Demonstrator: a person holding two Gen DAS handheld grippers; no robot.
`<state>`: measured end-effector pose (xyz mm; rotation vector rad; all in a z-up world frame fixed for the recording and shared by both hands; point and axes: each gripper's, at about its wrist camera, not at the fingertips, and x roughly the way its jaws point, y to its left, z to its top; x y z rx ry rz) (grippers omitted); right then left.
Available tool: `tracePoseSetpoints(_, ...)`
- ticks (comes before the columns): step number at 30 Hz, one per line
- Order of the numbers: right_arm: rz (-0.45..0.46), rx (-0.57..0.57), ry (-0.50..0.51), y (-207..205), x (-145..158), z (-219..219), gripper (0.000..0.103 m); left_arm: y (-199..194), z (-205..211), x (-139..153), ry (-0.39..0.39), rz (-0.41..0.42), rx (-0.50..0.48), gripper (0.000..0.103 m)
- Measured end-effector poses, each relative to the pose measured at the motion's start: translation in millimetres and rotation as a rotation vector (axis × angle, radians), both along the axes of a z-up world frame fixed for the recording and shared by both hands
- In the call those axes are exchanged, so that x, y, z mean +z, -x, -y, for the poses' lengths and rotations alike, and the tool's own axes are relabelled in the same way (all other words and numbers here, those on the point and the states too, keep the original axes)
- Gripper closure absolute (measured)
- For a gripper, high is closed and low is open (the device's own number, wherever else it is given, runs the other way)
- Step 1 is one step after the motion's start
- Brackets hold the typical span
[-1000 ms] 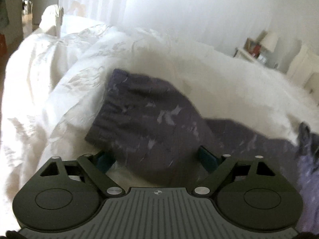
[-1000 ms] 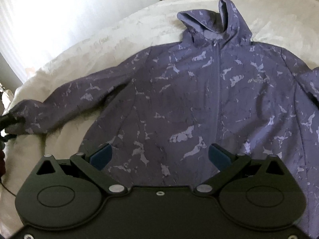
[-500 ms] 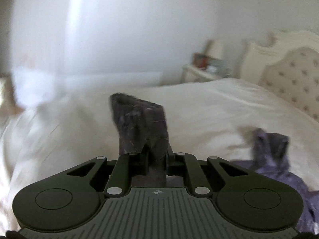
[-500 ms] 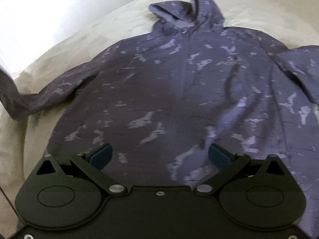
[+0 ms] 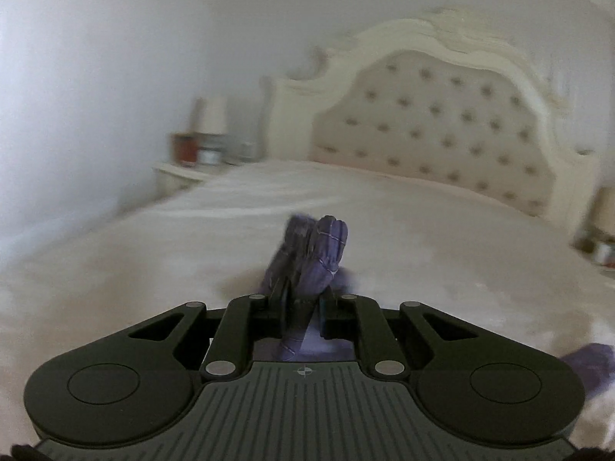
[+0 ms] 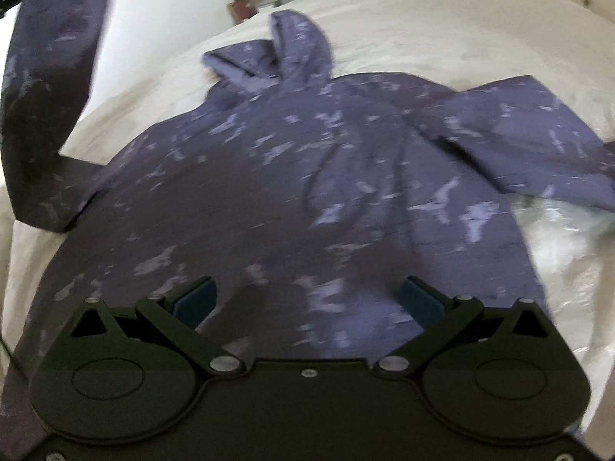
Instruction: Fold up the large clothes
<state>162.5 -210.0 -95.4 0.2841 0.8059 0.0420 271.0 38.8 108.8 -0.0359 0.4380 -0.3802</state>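
Sleeve cuff (image 5: 313, 253) lifted off bed (image 5: 442, 230) | left gripper (image 5: 303, 309) clamps it for folding inward | right gripper (image 6: 305, 299) wide above jacket (image 6: 307, 176)

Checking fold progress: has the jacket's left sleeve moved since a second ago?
Yes. In the right wrist view the sleeve has lifted off the bed and now hangs upright beside the jacket body, its cuff clamped in the left tongs.

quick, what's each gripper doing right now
left gripper: shut on the cuff of the purple patterned jacket sleeve
right gripper: open, empty, over the jacket
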Motion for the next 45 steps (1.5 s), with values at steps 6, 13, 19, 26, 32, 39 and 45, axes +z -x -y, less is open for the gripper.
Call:
tracePoseSetpoints(6,-0.001,-0.075,-0.033,-1.6,-5.0,29.1,0.001,-6.9,60.4,-59.3,0.026,-0.066,-0.142,0.089)
tracePoseSetpoints(13,-0.001,-0.089,-0.033,-4.0,-9.8,37.8,0.001,-9.2,83.0,-124.6,-0.02,-0.182,-0.179,0.087)
tracePoseSetpoints(19,0.003,-0.074,-0.005,-3.4,-15.6,35.4,0.001,2.5,86.3,-130.1,-0.041,-0.246,-0.193,0.067)
tracePoseSetpoints(26,-0.002,-0.038,0.061,-3.6,-26.3,25.8,0.0,35.9,60.8,-122.4,-0.113,-0.137,-0.181,0.042)
tracePoseSetpoints(32,0.036,-0.02,0.143,1.4,-33.8,13.9,0.0,45.8,17.5,-143.2,-0.189,-0.148,-0.049,0.041)
tracePoseSetpoints(39,0.058,-0.017,0.126,2.6,-34.5,17.1,0.0,31.3,-45.2,-182.6,-0.19,-0.264,0.186,0.041)
tracePoseSetpoints(45,0.043,-0.006,0.14,3.2,-32.2,14.0,0.0,25.4,-59.9,-205.5,-0.145,-0.29,0.209,0.041)
